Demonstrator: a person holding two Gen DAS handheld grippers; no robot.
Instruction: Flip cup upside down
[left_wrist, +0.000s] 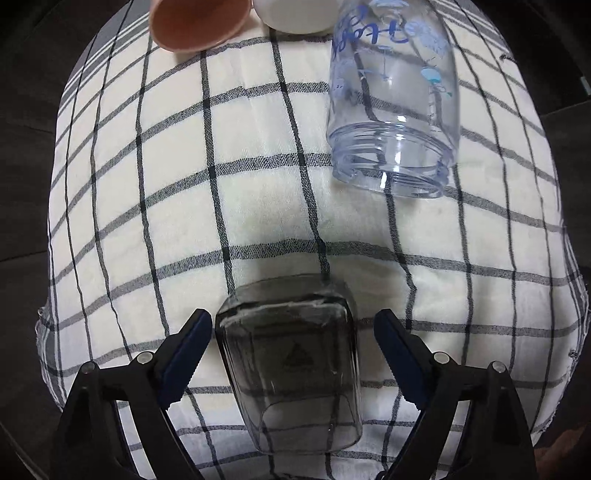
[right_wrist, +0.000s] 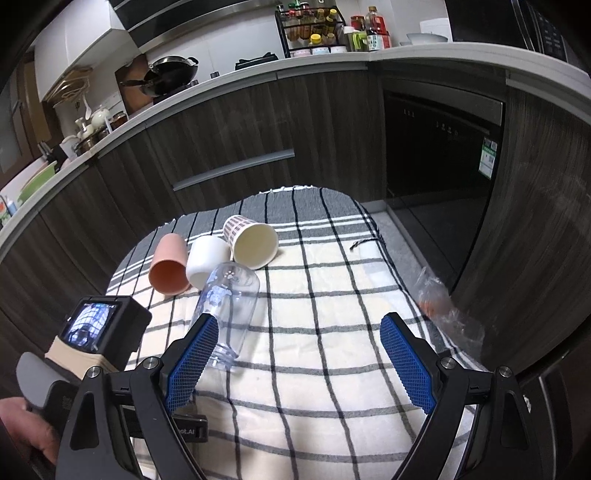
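Note:
A smoky grey square cup (left_wrist: 291, 365) stands upside down on the checked cloth (left_wrist: 258, 203), its base toward the camera. My left gripper (left_wrist: 293, 328) is open around it, one finger on each side with a gap to the cup. A clear bottle-like cup with blue print lies on its side in the left wrist view (left_wrist: 393, 107) and in the right wrist view (right_wrist: 229, 306). My right gripper (right_wrist: 299, 336) is open and empty above the cloth, its left finger (right_wrist: 195, 362) in front of the clear cup's mouth.
A pink cup (right_wrist: 168, 267), a white cup (right_wrist: 205, 260) and a striped paper cup (right_wrist: 251, 242) lie on their sides at the cloth's far end. The left gripper's camera body (right_wrist: 99, 325) is at left. Dark cabinets (right_wrist: 236, 140) and a crumpled plastic wrapper (right_wrist: 443, 306) surround the table.

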